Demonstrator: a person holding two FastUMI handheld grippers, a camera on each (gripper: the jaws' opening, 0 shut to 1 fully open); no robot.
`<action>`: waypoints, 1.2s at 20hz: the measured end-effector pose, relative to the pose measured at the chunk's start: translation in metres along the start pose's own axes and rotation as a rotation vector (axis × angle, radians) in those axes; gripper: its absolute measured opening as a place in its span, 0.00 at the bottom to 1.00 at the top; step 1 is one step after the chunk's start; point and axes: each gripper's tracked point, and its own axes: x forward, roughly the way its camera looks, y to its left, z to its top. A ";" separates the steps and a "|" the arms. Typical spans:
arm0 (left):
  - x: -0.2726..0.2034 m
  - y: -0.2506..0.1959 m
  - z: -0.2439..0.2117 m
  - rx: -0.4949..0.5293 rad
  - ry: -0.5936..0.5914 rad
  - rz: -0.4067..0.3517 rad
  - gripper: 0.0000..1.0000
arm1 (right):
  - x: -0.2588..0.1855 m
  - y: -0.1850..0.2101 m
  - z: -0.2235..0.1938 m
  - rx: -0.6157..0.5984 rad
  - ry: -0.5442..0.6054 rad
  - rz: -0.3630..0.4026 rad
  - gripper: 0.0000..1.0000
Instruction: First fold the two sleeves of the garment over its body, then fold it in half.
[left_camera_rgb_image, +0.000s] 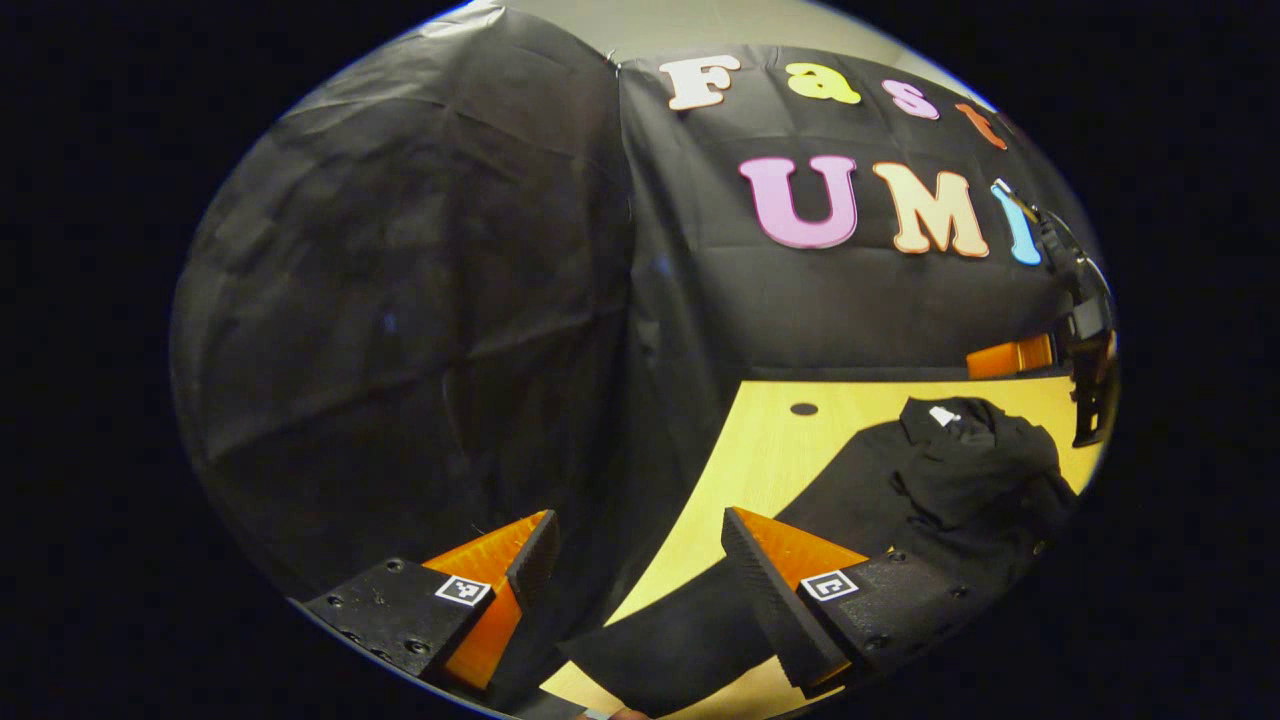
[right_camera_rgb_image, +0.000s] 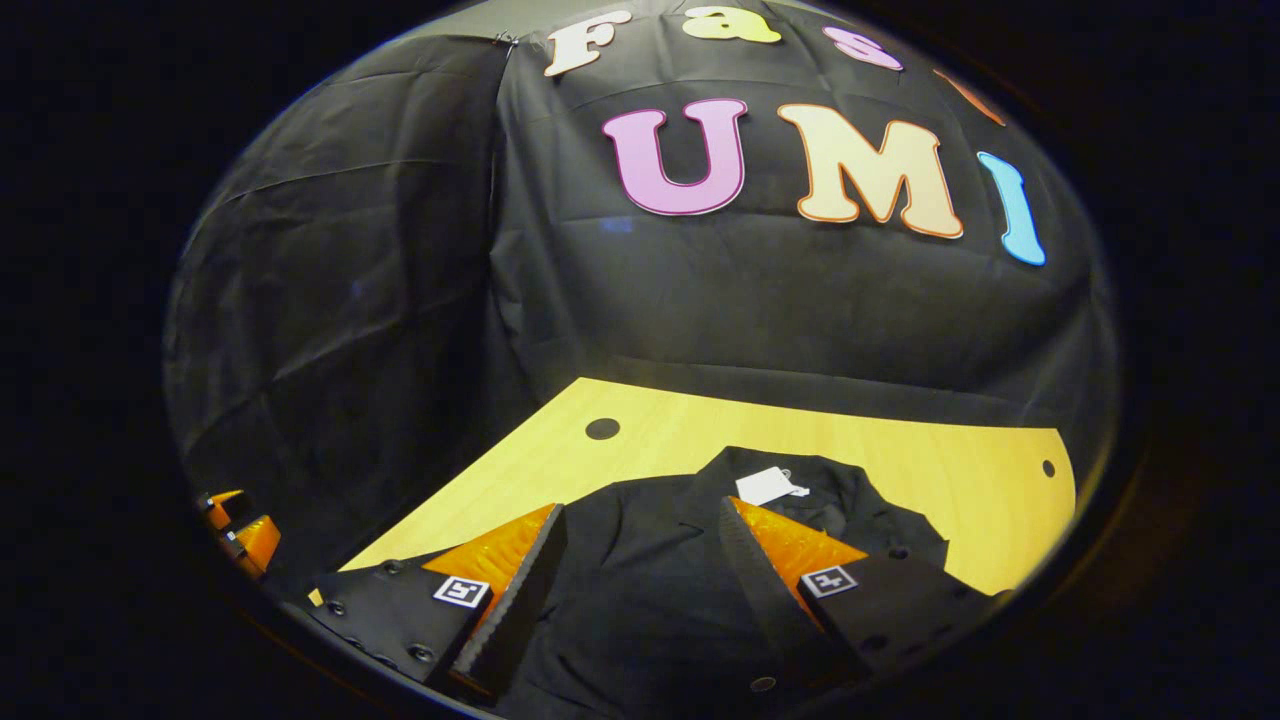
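A black garment (left_camera_rgb_image: 950, 480) lies on the yellow wooden table (left_camera_rgb_image: 770, 440), collar and white label (left_camera_rgb_image: 943, 415) toward the far wall. Cloth is bunched over its right side. One dark sleeve (left_camera_rgb_image: 680, 640) stretches along the table toward my left gripper (left_camera_rgb_image: 638, 515), which is open above the table's left edge with nothing between its fingers. In the right gripper view the garment (right_camera_rgb_image: 640, 600) lies just below my right gripper (right_camera_rgb_image: 640, 505), open over its chest near the white label (right_camera_rgb_image: 768, 485). The left gripper's orange fingers (right_camera_rgb_image: 240, 530) show at the far left.
The black cloth wall closes the booth behind and to the left of the table (right_camera_rgb_image: 900, 450). Round holes (right_camera_rgb_image: 602, 428) (right_camera_rgb_image: 1047, 467) sit in the tabletop near its far corners. The right gripper's orange fingers (left_camera_rgb_image: 1010, 357) and its dark body (left_camera_rgb_image: 1090, 340) show at the right edge.
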 end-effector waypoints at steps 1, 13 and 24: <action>0.004 0.001 -0.012 -0.011 0.031 -0.003 0.95 | -0.002 -0.004 0.001 -0.003 -0.001 -0.011 0.93; 0.016 0.003 -0.132 -0.120 0.351 0.012 0.96 | -0.027 -0.032 -0.015 -0.051 0.022 -0.084 0.97; 0.011 -0.009 -0.158 -0.159 0.393 0.018 0.89 | -0.050 -0.051 -0.024 -0.047 0.026 -0.112 0.97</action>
